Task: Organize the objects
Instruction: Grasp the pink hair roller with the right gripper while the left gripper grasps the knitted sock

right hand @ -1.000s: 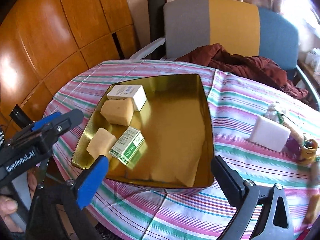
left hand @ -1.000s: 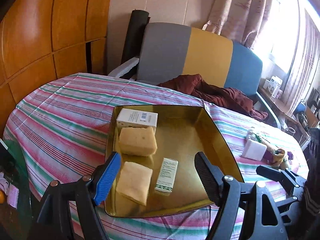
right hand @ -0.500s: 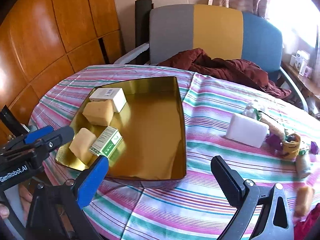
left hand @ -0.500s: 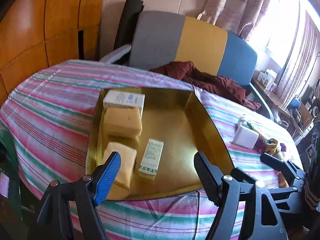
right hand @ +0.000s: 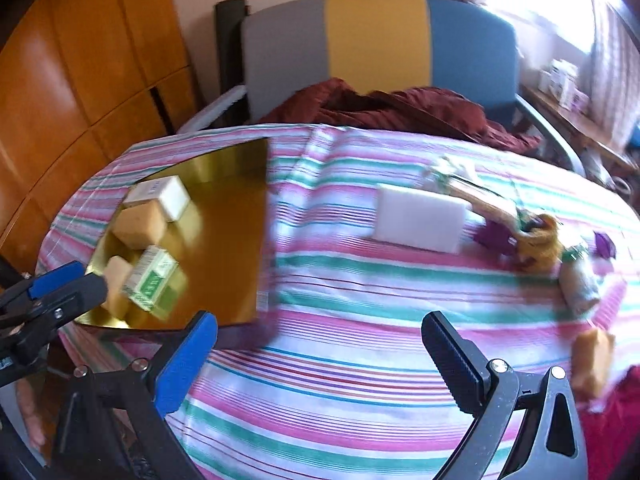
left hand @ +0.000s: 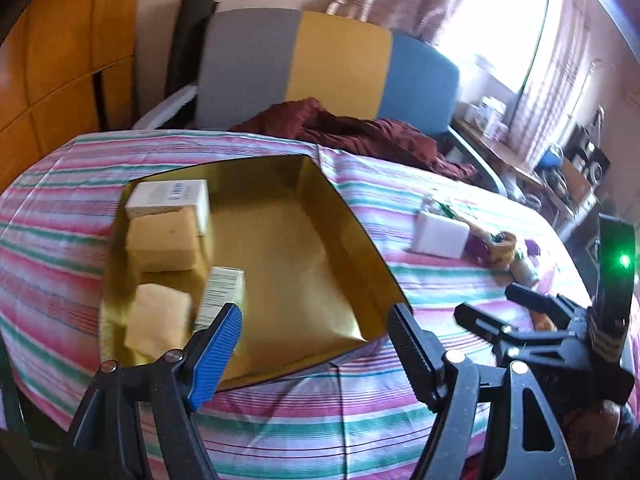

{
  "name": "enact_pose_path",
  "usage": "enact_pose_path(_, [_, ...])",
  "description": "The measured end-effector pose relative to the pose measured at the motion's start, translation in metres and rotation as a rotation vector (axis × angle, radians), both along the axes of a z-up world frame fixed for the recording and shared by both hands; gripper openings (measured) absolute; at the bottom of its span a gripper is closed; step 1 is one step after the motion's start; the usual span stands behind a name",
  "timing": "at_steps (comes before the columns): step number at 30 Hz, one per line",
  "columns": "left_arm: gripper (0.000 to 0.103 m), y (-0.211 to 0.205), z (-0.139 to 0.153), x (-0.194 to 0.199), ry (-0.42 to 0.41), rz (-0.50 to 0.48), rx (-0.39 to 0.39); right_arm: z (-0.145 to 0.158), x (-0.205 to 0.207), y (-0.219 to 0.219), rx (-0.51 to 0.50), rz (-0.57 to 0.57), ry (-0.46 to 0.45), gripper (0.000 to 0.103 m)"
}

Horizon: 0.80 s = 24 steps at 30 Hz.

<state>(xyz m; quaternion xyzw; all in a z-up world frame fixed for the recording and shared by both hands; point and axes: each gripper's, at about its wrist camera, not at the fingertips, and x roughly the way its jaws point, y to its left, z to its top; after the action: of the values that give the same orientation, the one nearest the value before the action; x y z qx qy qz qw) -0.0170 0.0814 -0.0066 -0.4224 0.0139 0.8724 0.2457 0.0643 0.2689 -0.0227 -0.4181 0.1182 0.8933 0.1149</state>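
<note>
A striped table (right hand: 360, 312) carries a gold tray (left hand: 304, 248) holding two sponges (left hand: 164, 240), a white box (left hand: 168, 196) and a green box (right hand: 152, 280). A white block (right hand: 420, 216) lies well apart on the cloth beside small clutter. Both the left gripper (left hand: 316, 332) and the right gripper (right hand: 320, 344) hover with jaws spread, grasping nothing.

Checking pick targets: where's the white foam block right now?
The white foam block lies on the striped tablecloth, outside and right of the gold tray, at the left edge of the small clutter pile; centre-right in both wrist views.
</note>
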Motion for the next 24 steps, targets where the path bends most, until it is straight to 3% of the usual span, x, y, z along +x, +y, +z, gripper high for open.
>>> enact_pose_path(13, [0.076, 0.058, -0.004, 0.008, -0.015, -0.161, -0.015, 0.002, 0.057, 0.128, -0.025, -0.282, -0.033, 0.103])
enact_pose_path(19, [0.076, 0.081, -0.009, 0.013, -0.032, -0.228, -0.012, 0.013, 0.096, 0.212, -0.045, -0.504, -0.011, 0.103])
enact_pose_path(24, [0.076, 0.101, -0.013, 0.015, -0.058, -0.279, -0.013, 0.003, 0.115, 0.276, -0.107, -0.647, -0.034, 0.103])
